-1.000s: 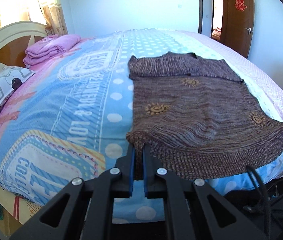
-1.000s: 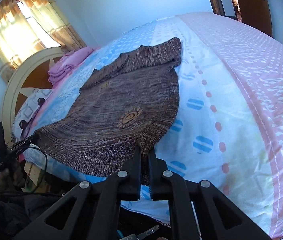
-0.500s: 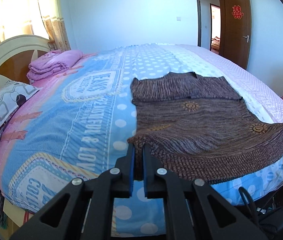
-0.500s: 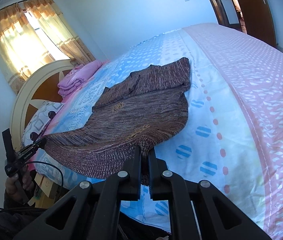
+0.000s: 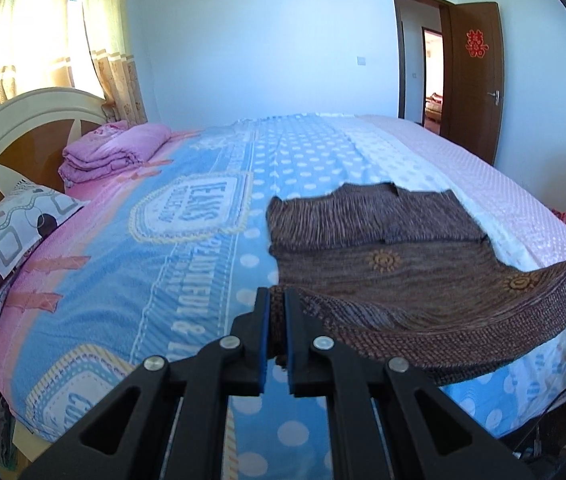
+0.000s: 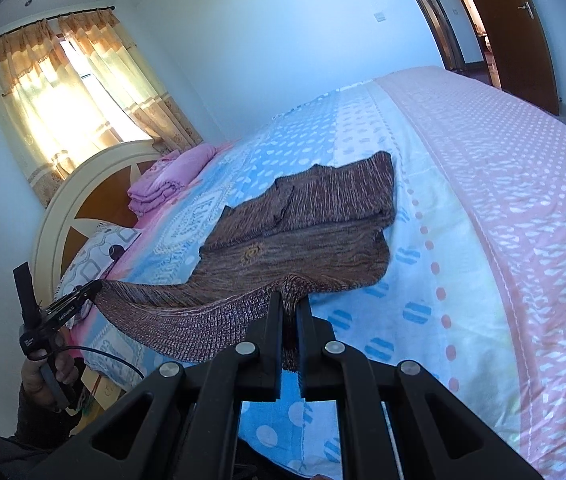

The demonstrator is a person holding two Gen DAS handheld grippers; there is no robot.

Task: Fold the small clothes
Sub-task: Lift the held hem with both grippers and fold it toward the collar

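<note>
Sweater (image 5: 423, 276), brown knit with small orange sun motifs, is the one garment being folded; it lies right of centre in the left wrist view, its far part flat on the bed (image 5: 187, 264) and its near hem raised off the cover. Left hand-held gripper (image 5: 276, 300), low centre of its frame, has its jaws narrowed onto one hem corner, knit bunched between the blue pads. Right hand-held gripper (image 6: 290, 300), low centre of its own frame, is pinched the same way on the opposite hem corner; from the left wrist view only its tip shows at the far right edge, where the hem ends. Holding both corners keeps the hem stretched as a straight edge between them, and I judge this sets up carrying the lower half over toward the collar end. Sleeves look already turned in across the upper body, which would explain the neat rectangular outline there. Outward count: one sweater, two grippers, two corners held; three sun motifs visible on the knit from the left wrist view. Further out, one folded pink blanket (image 5: 115, 152) at upper left near the headboard (image 5: 11, 136), one patterned pillow (image 5: 7, 236) at left edge, one open brown door (image 5: 477, 80) upper right. A hand (image 6: 43, 380) gripping the left tool's handle shows at lower left of the right wrist view.
</note>
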